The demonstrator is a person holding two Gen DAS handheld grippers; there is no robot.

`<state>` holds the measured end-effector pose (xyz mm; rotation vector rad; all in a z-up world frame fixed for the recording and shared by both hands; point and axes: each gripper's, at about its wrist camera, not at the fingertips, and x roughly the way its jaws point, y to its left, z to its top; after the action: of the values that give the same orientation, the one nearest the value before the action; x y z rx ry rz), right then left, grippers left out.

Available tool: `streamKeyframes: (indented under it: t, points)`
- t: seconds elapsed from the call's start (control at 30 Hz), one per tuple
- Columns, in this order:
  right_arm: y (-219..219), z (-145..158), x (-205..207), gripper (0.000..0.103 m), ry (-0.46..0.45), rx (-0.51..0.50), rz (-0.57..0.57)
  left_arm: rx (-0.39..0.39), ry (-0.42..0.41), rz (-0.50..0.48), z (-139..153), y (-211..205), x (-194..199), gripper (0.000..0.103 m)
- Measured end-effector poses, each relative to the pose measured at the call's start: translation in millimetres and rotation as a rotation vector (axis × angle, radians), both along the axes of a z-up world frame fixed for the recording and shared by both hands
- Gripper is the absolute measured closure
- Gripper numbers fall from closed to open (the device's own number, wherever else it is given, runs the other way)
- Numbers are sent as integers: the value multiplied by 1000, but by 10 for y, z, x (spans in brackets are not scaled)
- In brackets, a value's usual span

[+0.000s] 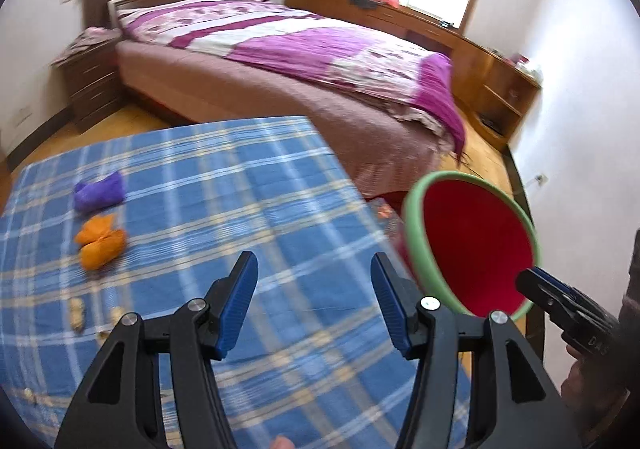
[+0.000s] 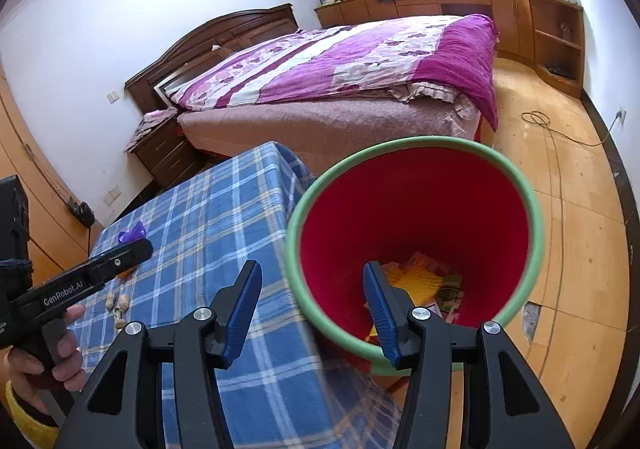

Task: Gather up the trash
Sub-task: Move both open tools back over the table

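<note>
Gaping red bin point(image 2: 416, 209), green rim, litter inside

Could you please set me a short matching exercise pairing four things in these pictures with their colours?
Things:
1. crumpled wrapper farthest along the table
2. wrapper just nearer than it
3. inside of the bin
4. rim of the bin

Colours:
A. green
B. orange
C. purple
D. red

Pairs: 1-C, 2-B, 3-D, 4-A
</note>
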<state>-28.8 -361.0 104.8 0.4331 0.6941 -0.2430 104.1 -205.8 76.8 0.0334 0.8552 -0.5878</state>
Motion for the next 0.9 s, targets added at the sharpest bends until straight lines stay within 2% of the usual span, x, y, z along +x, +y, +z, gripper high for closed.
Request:
streamKeyframes:
  t: [0.1,0.23,0.47,0.6,0.9]
  points:
    - [60,-52,53,46,5,5,-17,5,-6,52,-48,219,88,35]
    - [111,-137,115,45,13,46,-20,15,-15,108,-109,463,194,34]
    - [277,-250,235,42,29,39,-1,54,-28,189,-240,826,429,30]
    - [326,-299,303,39,36,39,-7,78,-29,233,-335,1011,574,23]
    - [364,-409,422,39,71,40,-10,98,15,315,-597,1338,912,23]
